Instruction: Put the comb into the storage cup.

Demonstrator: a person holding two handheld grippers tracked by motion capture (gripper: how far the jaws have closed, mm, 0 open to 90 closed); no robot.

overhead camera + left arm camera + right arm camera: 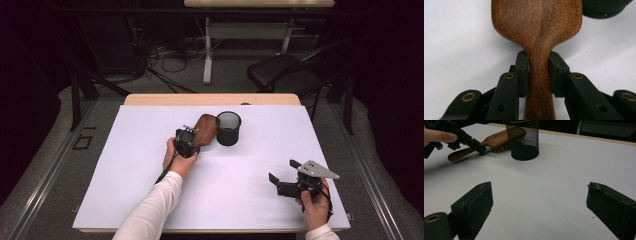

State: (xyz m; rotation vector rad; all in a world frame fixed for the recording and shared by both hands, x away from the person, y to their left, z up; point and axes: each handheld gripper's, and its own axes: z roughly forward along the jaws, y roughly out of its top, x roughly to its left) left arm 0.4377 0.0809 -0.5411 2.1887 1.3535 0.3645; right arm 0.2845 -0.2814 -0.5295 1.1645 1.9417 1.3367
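A brown wooden hairbrush (205, 129) lies bristles down on the white table top, its head next to a black mesh cup (228, 128). My left gripper (186, 141) is shut on the brush's handle (538, 75), the pads (522, 72) pressing the narrow neck from both sides. In the right gripper view the hairbrush (496, 141) and the mesh cup (523, 140) stand far off at the upper left, with the left gripper (477, 146) on the handle. My right gripper (280, 179) hovers open near the table's front right, nothing between its fingers (474, 206).
The white sheet (150, 175) covers most of the wooden table (210, 99). Beyond the far edge are a dark chair (285, 72), a white table leg (207, 55) and cables on the floor.
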